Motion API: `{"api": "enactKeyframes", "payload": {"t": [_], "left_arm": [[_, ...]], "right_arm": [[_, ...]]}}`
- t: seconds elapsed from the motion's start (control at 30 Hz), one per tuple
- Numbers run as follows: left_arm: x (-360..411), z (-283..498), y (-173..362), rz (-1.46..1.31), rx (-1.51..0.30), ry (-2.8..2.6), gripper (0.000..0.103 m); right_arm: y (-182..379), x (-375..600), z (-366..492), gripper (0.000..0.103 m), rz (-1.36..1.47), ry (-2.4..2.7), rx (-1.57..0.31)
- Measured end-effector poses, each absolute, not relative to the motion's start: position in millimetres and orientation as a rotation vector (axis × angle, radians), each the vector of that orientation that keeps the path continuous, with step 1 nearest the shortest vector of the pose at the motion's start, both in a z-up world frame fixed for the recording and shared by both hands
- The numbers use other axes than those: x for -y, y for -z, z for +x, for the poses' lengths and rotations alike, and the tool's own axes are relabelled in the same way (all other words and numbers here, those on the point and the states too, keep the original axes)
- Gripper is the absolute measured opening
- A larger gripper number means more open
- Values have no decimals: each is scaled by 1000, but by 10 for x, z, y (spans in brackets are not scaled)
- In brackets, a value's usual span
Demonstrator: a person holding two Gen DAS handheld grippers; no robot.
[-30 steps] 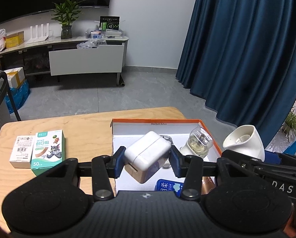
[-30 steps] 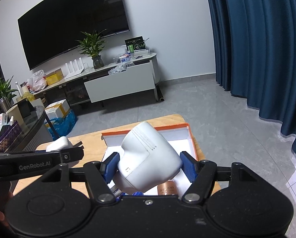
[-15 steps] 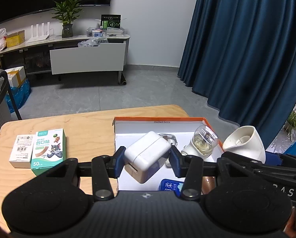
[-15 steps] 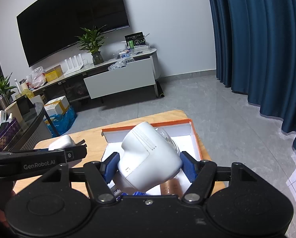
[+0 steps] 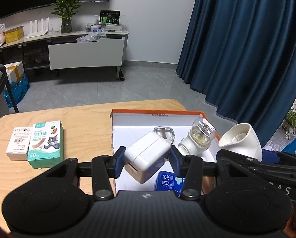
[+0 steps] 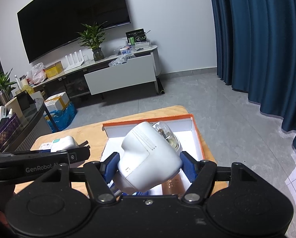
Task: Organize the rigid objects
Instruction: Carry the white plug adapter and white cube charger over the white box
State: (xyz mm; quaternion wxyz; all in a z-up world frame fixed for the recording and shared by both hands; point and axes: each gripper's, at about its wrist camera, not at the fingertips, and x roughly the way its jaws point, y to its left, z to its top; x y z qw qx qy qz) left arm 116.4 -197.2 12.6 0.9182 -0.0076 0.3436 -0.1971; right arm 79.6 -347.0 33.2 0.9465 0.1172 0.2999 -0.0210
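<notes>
My left gripper (image 5: 147,161) is shut on a white power adapter (image 5: 146,156) and holds it above the orange-rimmed white box (image 5: 156,112). My right gripper (image 6: 149,166) is shut on a white cone-shaped plastic device (image 6: 148,160), also above the box (image 6: 197,136); the device shows in the left wrist view (image 5: 240,139) at the box's right. In the box lie a clear-topped plug-in device (image 5: 199,137), a clear case (image 5: 164,132), a blue packet (image 5: 167,181) and a copper-coloured tube (image 6: 172,185).
On the wooden table (image 5: 84,119) left of the box lie a green plaster box (image 5: 45,143) and a small white box (image 5: 19,142). Beyond the table's far edge are grey floor, a TV cabinet (image 5: 84,53) and blue curtains (image 5: 247,49).
Both grippers have shifted slightly over the box, still holding their objects. The plug-in device and clear case show more fully past the adapter.
</notes>
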Motion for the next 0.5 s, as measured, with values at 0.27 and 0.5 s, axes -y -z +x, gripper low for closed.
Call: {"api": "enactKeyframes", "payload": {"t": [0.27,0.5], "left_arm": [[1997,1077,-85,-30,-718,428,48],[2094,888,-24,-26,-731,476,48]], "right_arm": [[-322,3534,754,80,218,69,-617],[-297,3627,668,80,219,96,-621]]}}
